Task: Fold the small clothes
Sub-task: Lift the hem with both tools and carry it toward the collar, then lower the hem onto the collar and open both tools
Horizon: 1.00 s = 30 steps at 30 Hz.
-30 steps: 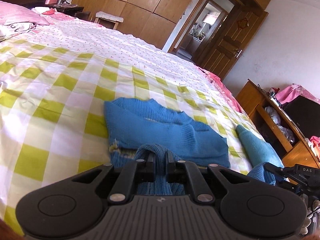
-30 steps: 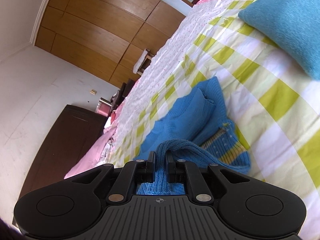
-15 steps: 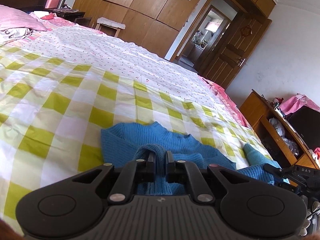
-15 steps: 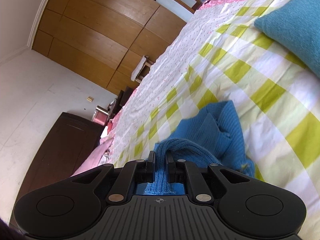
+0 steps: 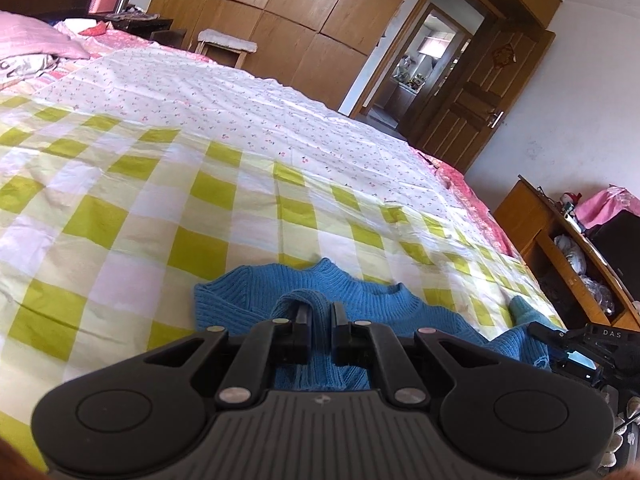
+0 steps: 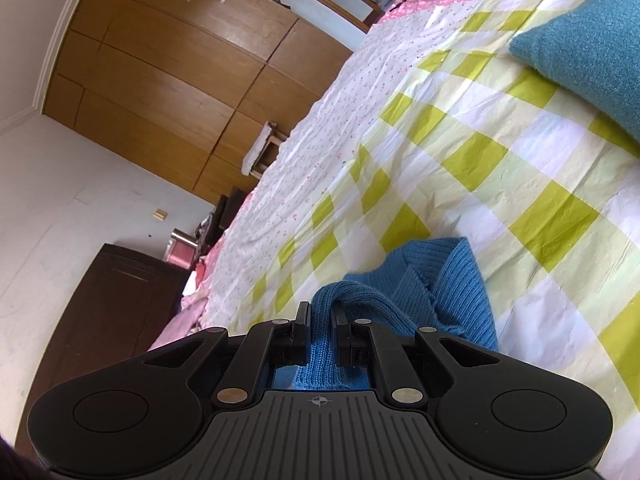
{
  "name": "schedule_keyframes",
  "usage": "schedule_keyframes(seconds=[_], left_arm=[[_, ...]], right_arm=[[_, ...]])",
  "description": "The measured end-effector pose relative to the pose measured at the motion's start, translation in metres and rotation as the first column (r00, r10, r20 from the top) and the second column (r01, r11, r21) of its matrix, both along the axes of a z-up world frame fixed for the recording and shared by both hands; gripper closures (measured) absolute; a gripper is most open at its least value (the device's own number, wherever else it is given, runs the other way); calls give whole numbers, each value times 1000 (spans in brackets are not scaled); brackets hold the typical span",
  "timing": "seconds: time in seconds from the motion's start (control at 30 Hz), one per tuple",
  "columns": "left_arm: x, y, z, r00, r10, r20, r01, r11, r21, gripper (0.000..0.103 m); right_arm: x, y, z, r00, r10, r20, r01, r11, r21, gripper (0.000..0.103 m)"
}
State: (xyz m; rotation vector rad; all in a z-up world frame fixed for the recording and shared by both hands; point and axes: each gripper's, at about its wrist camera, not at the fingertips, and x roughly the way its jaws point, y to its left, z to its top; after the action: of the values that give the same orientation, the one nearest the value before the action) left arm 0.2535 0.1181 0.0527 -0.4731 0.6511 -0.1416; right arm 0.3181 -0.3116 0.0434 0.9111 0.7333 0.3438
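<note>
Bed (image 5: 168, 184), green-checked cover; blue sweater (image 5: 360, 300) on it; teal cushion (image 6: 592, 40) nearby.

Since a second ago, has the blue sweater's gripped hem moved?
Yes. The left gripper has carried the hem over the blue sweater toward its collar, further up the checked sheet.
</note>
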Motion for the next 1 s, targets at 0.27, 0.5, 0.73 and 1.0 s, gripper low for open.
schedule_keyframes(seconds=[0.27,0.5,0.73,1.0], left_arm=[[25,11,-20,998,46,-48,-47,998,-37,89],[46,14,-32,995,63,-74,-67,996,-50,89],[52,17,-42,990,78,-120,-87,994,-67,88],[45,30,-30,985,151,-84,-159,982,-102,62]], right_arm=[[27,-3,-20,997,-43,-62,43,999,-2,93],[46,-3,-40,990,-82,-114,80,997,-23,93],[54,-1,-54,984,-97,-148,92,995,-35,93],[53,-7,-53,984,-111,-140,111,994,-11,89]])
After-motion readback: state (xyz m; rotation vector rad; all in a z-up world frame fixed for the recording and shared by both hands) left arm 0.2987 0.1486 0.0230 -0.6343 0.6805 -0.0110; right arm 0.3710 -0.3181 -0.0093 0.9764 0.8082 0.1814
